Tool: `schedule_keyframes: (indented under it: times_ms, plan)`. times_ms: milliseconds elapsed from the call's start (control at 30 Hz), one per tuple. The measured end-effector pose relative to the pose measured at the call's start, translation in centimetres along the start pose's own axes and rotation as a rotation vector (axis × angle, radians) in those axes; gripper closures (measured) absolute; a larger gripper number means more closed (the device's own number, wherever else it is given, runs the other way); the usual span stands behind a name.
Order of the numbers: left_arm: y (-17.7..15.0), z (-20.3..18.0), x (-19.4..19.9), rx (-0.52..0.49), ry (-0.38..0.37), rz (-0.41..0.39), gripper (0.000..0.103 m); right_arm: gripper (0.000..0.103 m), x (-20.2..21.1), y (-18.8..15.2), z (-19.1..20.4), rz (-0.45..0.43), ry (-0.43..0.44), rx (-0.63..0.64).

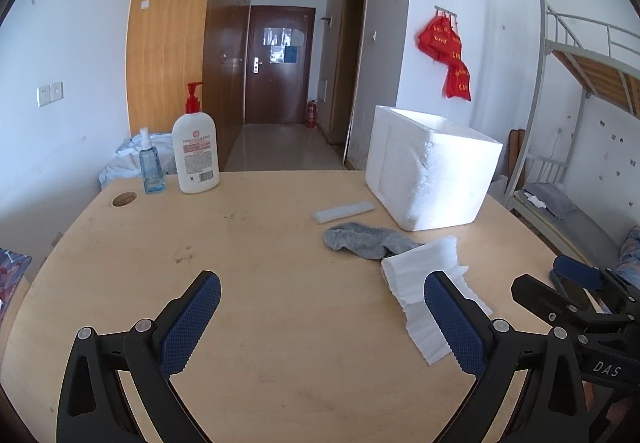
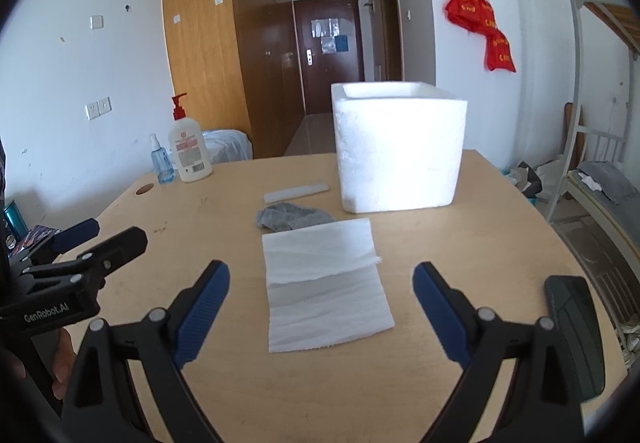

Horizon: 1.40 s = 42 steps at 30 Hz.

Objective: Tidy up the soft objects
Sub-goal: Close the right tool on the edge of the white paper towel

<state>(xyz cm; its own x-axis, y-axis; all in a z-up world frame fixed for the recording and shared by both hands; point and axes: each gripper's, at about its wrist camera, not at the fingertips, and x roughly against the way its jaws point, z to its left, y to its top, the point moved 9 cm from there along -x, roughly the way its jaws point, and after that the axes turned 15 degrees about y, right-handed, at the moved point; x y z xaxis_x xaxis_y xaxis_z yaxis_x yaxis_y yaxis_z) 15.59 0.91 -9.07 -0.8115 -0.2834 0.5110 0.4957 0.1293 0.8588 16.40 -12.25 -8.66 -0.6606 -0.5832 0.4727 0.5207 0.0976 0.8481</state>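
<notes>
I hold both grippers low over the near part of the wooden table (image 2: 460, 227), each with its blue-padded fingers spread wide and nothing between them. My left gripper (image 1: 322, 317) hangs over bare tabletop at the near left; my right gripper (image 2: 321, 303) sits to its right, and from its camera the white foam sheet (image 2: 326, 285) lies flat directly ahead, between the spread fingers.

The sheet is a rectangle with its long axis running near to far, away from me toward the foam box (image 2: 400, 147). A second layer covers its far half, ending in a ragged edge across the middle. From the left wrist view the sheet sits to the right, and my left gripper's right finger hides part of it.

At the sheet's far left corner lies a crumpled grey sock (image 1: 366, 241); the sheet's edge overlaps one end of it. The sock stretches roughly left to right, and which end is the toe I cannot tell. Just beyond it is a thin white foam strip (image 1: 344, 212), also lying left to right, its right end near the box.

The open white box stands upright on the far right of the table. At the far left stand a white pump bottle (image 1: 196, 149) with a red top and a small blue spray bottle (image 1: 151, 165), just beside each other.
</notes>
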Motion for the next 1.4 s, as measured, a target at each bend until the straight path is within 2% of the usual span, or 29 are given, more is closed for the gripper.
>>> schedule_keyframes:
  times_ms: [400, 633, 733, 833, 967, 1233, 1333, 1400]
  plan:
    - [2.5, -1.0, -3.3, -0.035, -0.001, 0.003, 0.001, 0.008, -4.2, -0.5, -0.8, 0.085, 0.045, -0.033]
    - [2.3, -1.8, -6.8, -0.051, -0.006, 0.061, 0.001, 0.008, -6.7, -0.9, -1.5, 0.147, 0.053, -0.041]
    - [2.0, -2.6, -8.8, -0.068, -0.037, 0.117, 0.001, 0.008, -7.4, -1.3, -1.6, 0.169, 0.057, -0.039]
    - [2.1, -3.1, -10.4, -0.102, -0.041, 0.129, 0.001, 0.008, -8.3, -1.9, -1.8, 0.201, 0.063, -0.045]
    - [2.4, -3.5, -12.0, -0.098, -0.074, 0.152, 0.001, 0.008, -9.7, -2.4, -1.8, 0.244, 0.065, -0.050]
    - [2.8, -4.3, -14.5, -0.133, -0.065, 0.171, 0.001, 0.008, -11.5, -3.7, -1.9, 0.320, 0.068, -0.055]
    - [2.7, -4.6, -15.1, -0.141, -0.065, 0.179, 0.001, 0.022, -11.7, -4.0, -2.3, 0.342, 0.068, -0.068]
    - [2.8, -4.8, -15.3, -0.136, -0.071, 0.183, 0.001, 0.026, -11.7, -4.0, -2.4, 0.344, 0.053, -0.057]
